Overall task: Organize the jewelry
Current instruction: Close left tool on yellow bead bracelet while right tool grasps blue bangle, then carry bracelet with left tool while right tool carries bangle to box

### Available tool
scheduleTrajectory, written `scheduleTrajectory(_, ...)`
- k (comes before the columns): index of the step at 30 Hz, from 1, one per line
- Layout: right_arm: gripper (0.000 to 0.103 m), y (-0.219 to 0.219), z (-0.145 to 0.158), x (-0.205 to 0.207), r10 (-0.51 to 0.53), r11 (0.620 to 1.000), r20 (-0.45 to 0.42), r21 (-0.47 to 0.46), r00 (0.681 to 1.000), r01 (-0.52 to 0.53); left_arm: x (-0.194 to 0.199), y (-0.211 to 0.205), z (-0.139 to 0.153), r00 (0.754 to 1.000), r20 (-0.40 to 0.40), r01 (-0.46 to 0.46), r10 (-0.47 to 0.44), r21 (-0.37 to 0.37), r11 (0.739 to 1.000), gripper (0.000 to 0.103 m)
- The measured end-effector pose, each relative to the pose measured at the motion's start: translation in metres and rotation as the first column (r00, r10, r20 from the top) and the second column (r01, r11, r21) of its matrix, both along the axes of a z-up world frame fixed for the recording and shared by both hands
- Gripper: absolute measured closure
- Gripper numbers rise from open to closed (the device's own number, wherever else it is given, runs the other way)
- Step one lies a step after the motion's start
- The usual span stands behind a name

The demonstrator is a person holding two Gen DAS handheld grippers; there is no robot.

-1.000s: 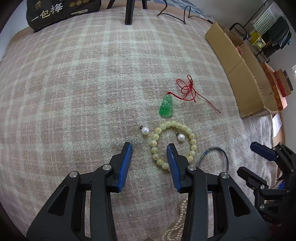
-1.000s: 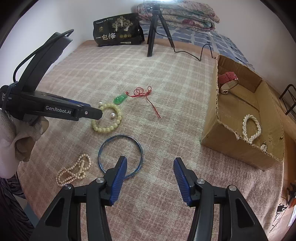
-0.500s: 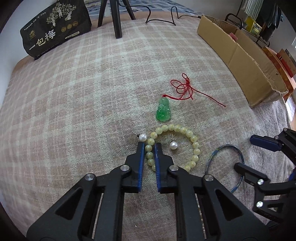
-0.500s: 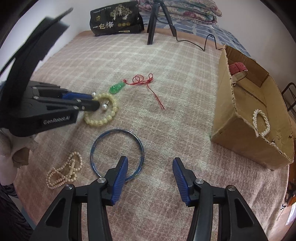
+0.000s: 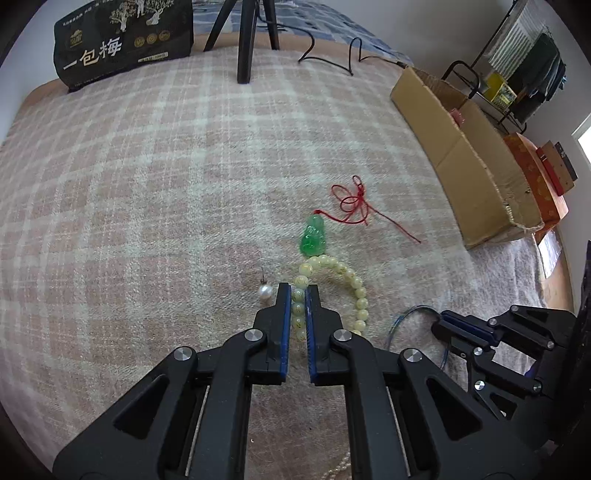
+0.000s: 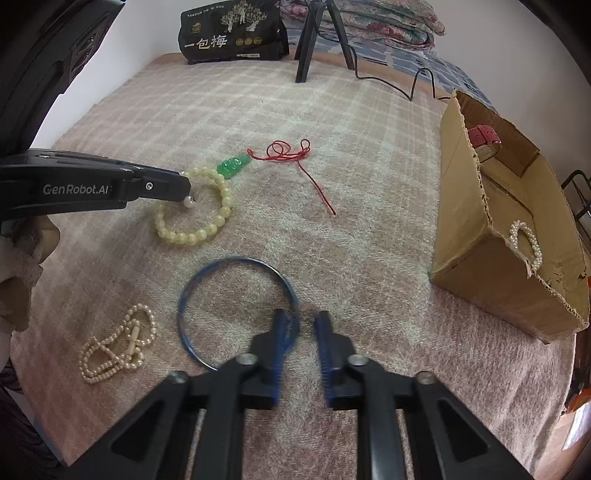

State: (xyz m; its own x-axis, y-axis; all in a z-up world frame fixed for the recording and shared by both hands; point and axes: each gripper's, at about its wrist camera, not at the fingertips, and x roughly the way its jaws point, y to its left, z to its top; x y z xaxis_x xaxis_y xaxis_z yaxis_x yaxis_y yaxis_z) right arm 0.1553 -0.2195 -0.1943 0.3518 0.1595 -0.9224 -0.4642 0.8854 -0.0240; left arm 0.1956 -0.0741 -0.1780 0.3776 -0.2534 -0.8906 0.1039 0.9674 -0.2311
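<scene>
My left gripper point(image 5: 297, 291) is shut on the left side of a pale yellow bead bracelet point(image 5: 341, 273), which lies on the plaid blanket; it also shows in the right wrist view point(image 6: 207, 232). A pearl earring point(image 5: 265, 291) lies just left of the fingers, a second one point(image 6: 189, 201) inside the bracelet. A green jade pendant point(image 5: 313, 236) on a red cord point(image 5: 354, 205) lies beyond. My right gripper point(image 6: 300, 325) is narrowly open with its jaws astride the rim of a blue bangle point(image 6: 236, 306). A pearl necklace point(image 6: 118, 345) lies at lower left.
An open cardboard box point(image 6: 517, 229) stands at the right, holding a pearl bracelet point(image 6: 526, 240) and a pink watch point(image 6: 484, 136). A black bag point(image 6: 232, 33) and a tripod point(image 6: 310, 40) stand at the far edge of the blanket.
My left gripper closed on the bead bracelet. My right gripper moved forward to the blue bangle and its jaws narrowed around the rim.
</scene>
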Motion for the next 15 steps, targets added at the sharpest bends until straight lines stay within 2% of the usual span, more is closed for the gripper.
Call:
scheduleTrajectory(8,0.102,0.000,0.012,-0.003,-0.002,0.999,0.028,0.043,1.000,0.001,-0.008,0.000,0.022,0.999,0.041,0.020,-0.017,-0.058,0.998,0.098)
scheduleTrajectory(15,0.102,0.004,0.043,-0.008,0.006,0.997,0.112,0.075,0.994,-0.015,-0.011,0.001,0.045,0.997,0.082,0.025,-0.017,-0.100,0.995,0.098)
